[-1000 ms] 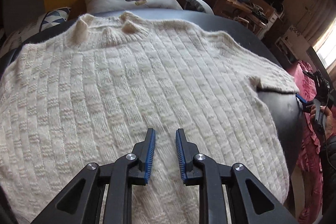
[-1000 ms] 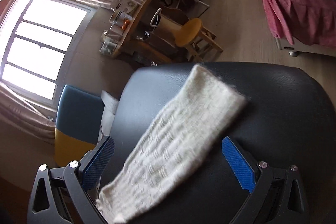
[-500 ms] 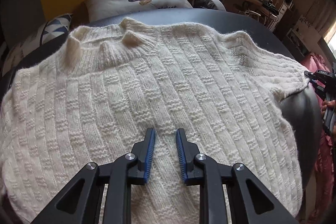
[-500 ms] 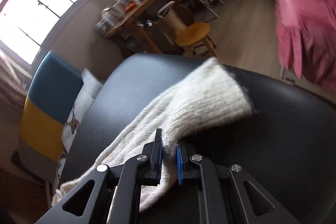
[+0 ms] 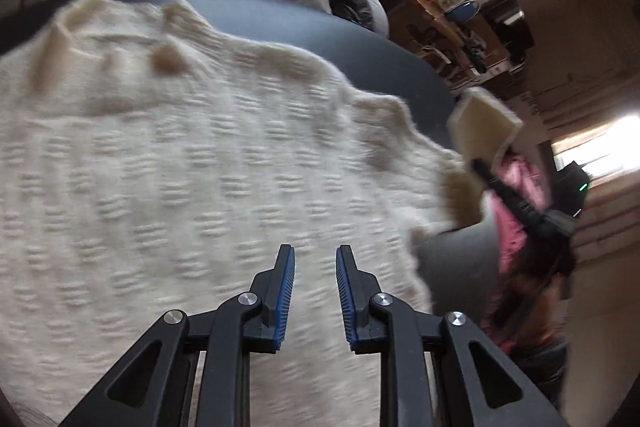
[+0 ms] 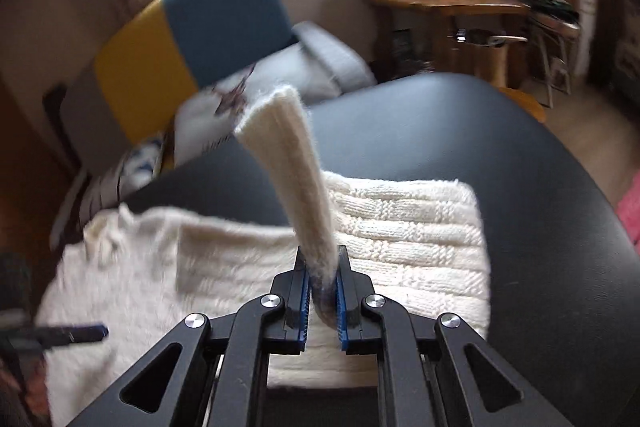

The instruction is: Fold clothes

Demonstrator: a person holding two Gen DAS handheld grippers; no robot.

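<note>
A black padded table point(image 6: 520, 155) is bearing a cream knit sweater point(image 5: 180, 167) lying flat beneath the left gripper point(image 5: 315, 259), whose jaws are hovering apart; the right gripper point(image 6: 322, 267) is clamping the upturned sleeve point(image 6: 292, 155).

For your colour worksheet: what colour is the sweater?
Cream white sweater, seen best in the left wrist view.

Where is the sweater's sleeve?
In the right wrist view the sleeve stands centre, pinched in the right gripper, lifted above the sweater.
</note>
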